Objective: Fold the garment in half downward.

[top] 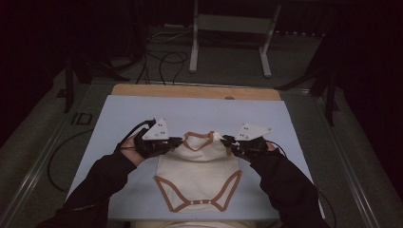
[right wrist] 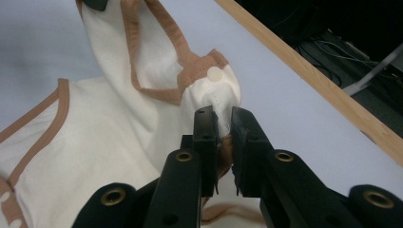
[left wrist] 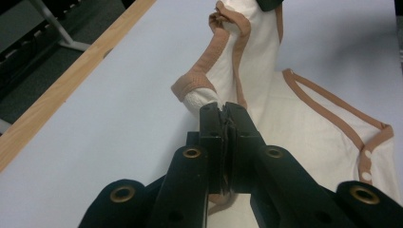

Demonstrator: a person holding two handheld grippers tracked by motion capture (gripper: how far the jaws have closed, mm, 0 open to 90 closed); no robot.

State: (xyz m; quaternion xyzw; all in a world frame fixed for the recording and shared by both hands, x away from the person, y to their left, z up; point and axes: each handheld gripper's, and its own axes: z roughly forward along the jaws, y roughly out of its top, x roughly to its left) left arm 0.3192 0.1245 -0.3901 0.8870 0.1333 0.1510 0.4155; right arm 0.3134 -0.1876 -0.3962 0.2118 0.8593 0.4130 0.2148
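Observation:
A cream baby bodysuit [top: 199, 173] with brown trim lies on the pale blue mat [top: 123, 114], neck opening toward the far side and snap crotch toward the person. My left gripper [top: 177, 141] is shut on the bodysuit's left shoulder [left wrist: 202, 97], with the cloth pinched between its jaws. The left gripper [left wrist: 223, 110] holds it slightly raised. My right gripper [top: 225, 139] is shut on the right shoulder [right wrist: 214, 90], beside a white snap [right wrist: 215, 73]. The right gripper [right wrist: 221, 118] has fabric bunched between its jaws. The upper part of the bodysuit is lifted and stretched between both grippers.
The mat covers a wooden table whose far edge [top: 195, 91] shows as a light wood strip. Beyond it stand a metal frame's legs [top: 194, 47] and cables [top: 164, 59] on the floor. A cable [top: 57, 156] trails off the mat's left side.

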